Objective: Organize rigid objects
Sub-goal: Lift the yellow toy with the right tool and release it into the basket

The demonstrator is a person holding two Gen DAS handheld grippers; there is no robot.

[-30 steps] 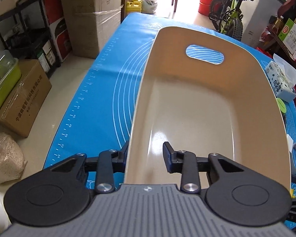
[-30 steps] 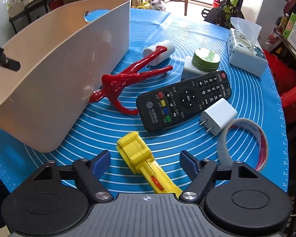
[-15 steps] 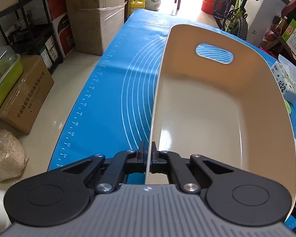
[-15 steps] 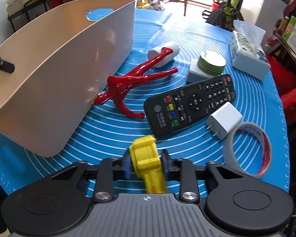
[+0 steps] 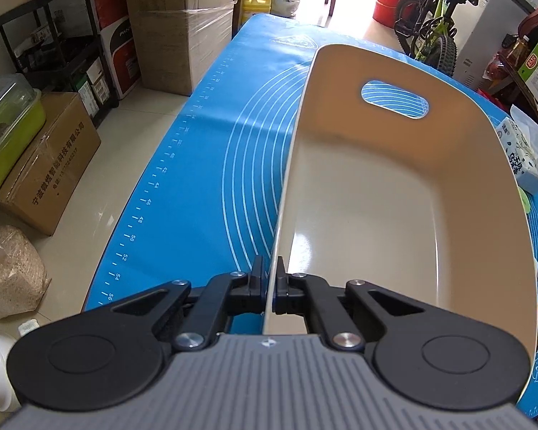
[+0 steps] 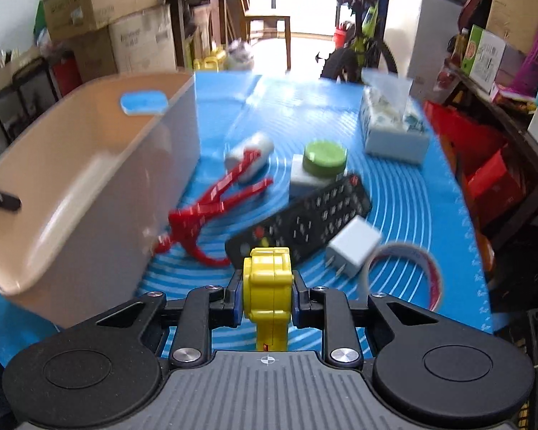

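Two grippers were at work over a blue silicone mat printed with white rings [image 6: 305, 107], and the landmark was the large beige plastic bin with a cut-out handle [image 5: 394, 193] standing on the mat. The left gripper [image 5: 272, 286] had its jaws closed tight on the bin's near rim, one finger outside the wall and one inside, steadying it. Beside the bin lay the loose things, from large to small: a boxed tissue pack [image 6: 391, 129] well away from it, a black remote control [image 6: 305, 222], a red plastic clamp [image 6: 211, 211] just beside the bin wall, a roll of clear tape [image 6: 405, 272], a round green lid on a white block [image 6: 322, 157], a small white cylinder [image 6: 247, 150] and a white plug-in charger [image 6: 355, 247].

The right gripper [image 6: 267, 301] gripped a yellow plastic toy-like tool [image 6: 267, 279], its pads pressed on both sides and the object's head standing upright ahead of the fingertips, clear of the mat and on the open side of the bin.

To do this step well, I judged, the carry should rise above the bin's rim, cross to its empty interior, and release low while the other grip holds the bin still.
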